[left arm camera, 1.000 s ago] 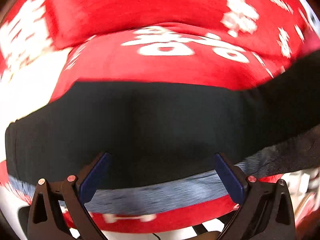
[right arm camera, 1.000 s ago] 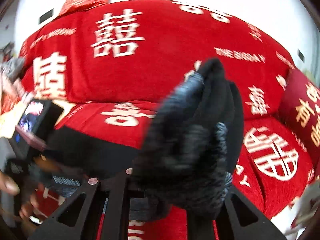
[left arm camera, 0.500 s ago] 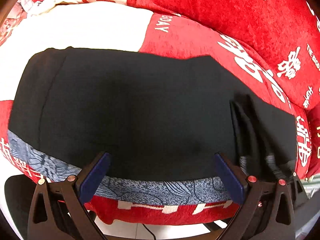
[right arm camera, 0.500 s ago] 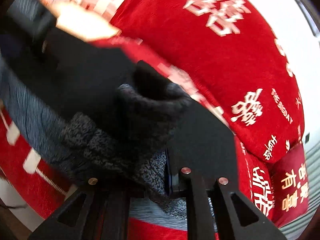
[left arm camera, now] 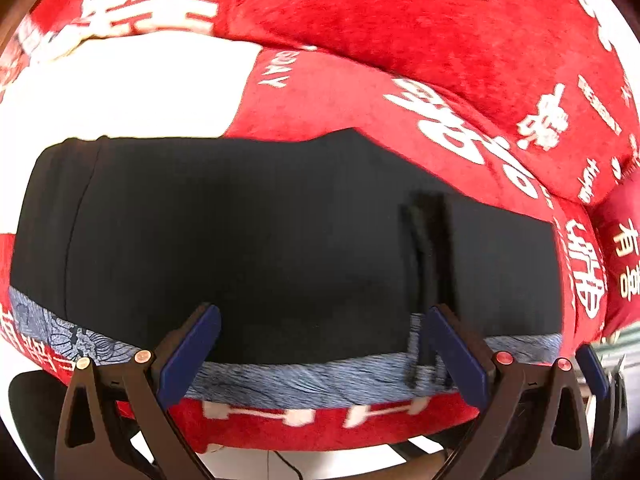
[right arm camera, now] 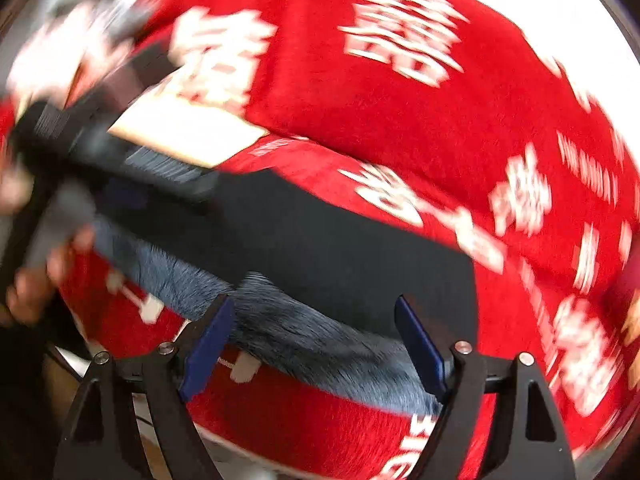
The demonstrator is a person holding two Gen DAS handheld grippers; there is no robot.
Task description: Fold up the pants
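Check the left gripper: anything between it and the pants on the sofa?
Nothing visible. The left gripper hangs open directly over the black pants, which lie flat on the red sofa cover; only the pants' blue-grey patterned edge shows between its fingers.

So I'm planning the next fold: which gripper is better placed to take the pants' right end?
Probably the right gripper: opening, empty, over the pants near that end; the left gripper hangs mid-hem.

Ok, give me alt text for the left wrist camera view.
Black pants with a grey-blue patterned lining lie folded flat on a red sofa cover with white lettering. The left gripper hovers over their near edge, jaws wide and empty.
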